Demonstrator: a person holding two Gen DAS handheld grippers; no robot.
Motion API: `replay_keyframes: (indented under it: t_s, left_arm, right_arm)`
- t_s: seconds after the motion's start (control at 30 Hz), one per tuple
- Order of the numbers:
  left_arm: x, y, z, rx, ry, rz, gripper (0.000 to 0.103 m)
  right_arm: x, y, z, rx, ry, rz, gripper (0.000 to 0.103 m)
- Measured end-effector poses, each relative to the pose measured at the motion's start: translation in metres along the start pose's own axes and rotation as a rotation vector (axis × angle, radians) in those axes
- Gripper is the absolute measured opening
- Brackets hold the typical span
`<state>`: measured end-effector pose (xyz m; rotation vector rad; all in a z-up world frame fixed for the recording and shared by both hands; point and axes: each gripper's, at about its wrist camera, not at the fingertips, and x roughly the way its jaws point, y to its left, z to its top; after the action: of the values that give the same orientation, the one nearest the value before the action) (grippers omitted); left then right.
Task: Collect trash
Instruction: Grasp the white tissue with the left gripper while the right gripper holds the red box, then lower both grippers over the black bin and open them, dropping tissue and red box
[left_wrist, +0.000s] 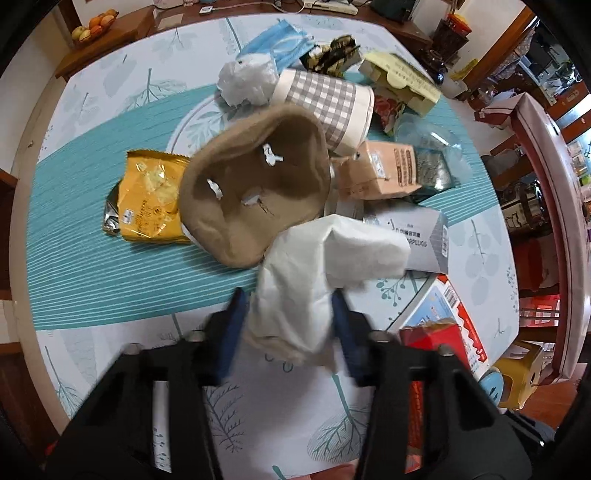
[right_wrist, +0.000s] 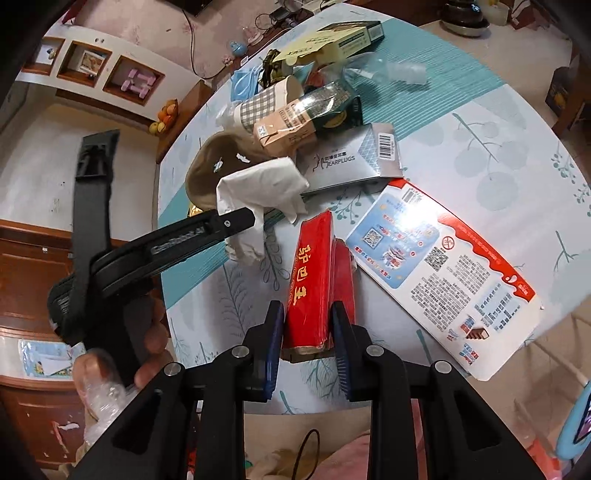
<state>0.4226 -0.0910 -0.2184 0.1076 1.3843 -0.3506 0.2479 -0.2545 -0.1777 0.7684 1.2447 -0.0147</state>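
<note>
A crumpled white tissue (left_wrist: 314, 266) sits between the blue pads of my left gripper (left_wrist: 288, 317), which is shut on it above the table (left_wrist: 110, 280). The right wrist view shows the same tissue (right_wrist: 262, 184) pinched at the tip of the left gripper (right_wrist: 243, 225), held by a person's hand (right_wrist: 147, 339). My right gripper (right_wrist: 308, 325) is shut on a red box with gold characters (right_wrist: 310, 280), its near end between the pads. The red box (left_wrist: 428, 332) also shows at the lower right of the left wrist view.
Trash lies in a heap on the table: a brown pulp cup holder (left_wrist: 251, 192), a yellow snack bag (left_wrist: 151, 195), a checked paper cup (left_wrist: 325, 103), a peach carton (left_wrist: 376, 170), an earplugs box (left_wrist: 417, 236), a blue face mask (left_wrist: 277, 40). A flattened printed carton (right_wrist: 443, 266) lies beside the red box.
</note>
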Motion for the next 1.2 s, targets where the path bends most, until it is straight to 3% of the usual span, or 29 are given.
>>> replay_keyframes:
  t_s: [0.07, 0.13, 0.53, 0.8, 1.2]
  left_arm:
    - [0.002, -0.001, -0.001, -0.003, -0.003, 0.023, 0.023]
    - [0.001, -0.001, -0.004, -0.008, -0.008, 0.03, 0.021]
    - [-0.059, 0.011, -0.049, -0.081, -0.116, 0.072, 0.019]
    - [-0.101, -0.006, -0.117, -0.114, -0.143, 0.066, 0.019]
    - [-0.116, -0.073, -0.244, -0.13, -0.146, 0.084, 0.019]
  right_arm:
    - [-0.005, -0.003, -0.003, 0.009, -0.003, 0.006, 0.025]
    - [-0.009, -0.006, -0.007, 0.012, -0.009, 0.012, 0.024]
    - [-0.032, 0.009, -0.028, -0.036, -0.06, 0.057, 0.023]
    - [-0.067, -0.001, -0.064, -0.086, -0.072, 0.108, 0.023]
    - [-0.115, -0.074, -0.155, -0.16, -0.018, 0.119, 0.023]
